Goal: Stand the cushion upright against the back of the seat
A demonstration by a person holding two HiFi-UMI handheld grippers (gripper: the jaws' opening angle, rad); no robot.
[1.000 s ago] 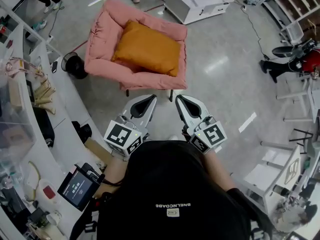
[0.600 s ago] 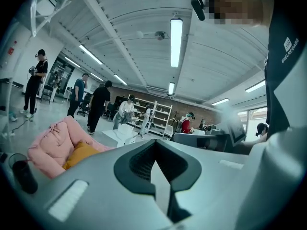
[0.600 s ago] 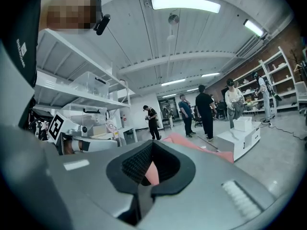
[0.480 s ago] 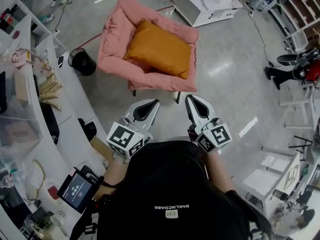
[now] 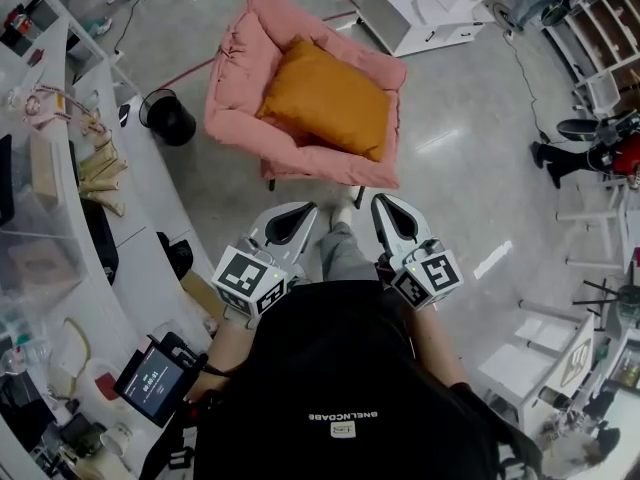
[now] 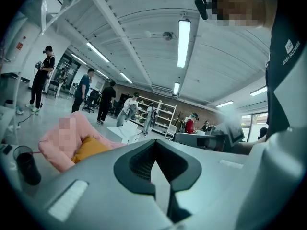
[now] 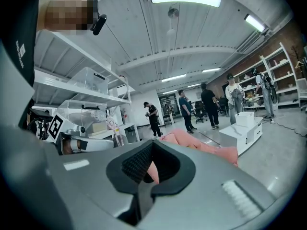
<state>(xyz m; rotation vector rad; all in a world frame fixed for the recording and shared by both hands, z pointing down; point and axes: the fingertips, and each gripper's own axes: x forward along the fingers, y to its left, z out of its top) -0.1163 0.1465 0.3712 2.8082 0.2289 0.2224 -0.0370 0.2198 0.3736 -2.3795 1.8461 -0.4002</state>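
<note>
Nearest, side by side above a grey trouser leg (image 5: 343, 253): left gripper (image 5: 297, 214) and right gripper (image 5: 387, 211), both pointing far toward the seat. Jaws pressed together on each, nothing gripped. Near left, along a curved white counter (image 5: 135, 203): a small lit screen (image 5: 153, 376) and assorted clutter. Underfoot, glossy grey floor (image 5: 455, 158) streaked with reflected light. Beyond the gripper tips and well apart from them, a pink armchair (image 5: 240, 63). On its seat, lying down rather than upright against the back, the orange cushion (image 5: 330, 96). Just left of the chair, a black bin (image 5: 170, 120). Far right, a low white cabinet (image 5: 420, 13) and open shelving (image 5: 600, 8). Farther off in the gripper views, people (image 6: 108, 102) standing among shelves under long ceiling lamps (image 6: 183, 42).
</note>
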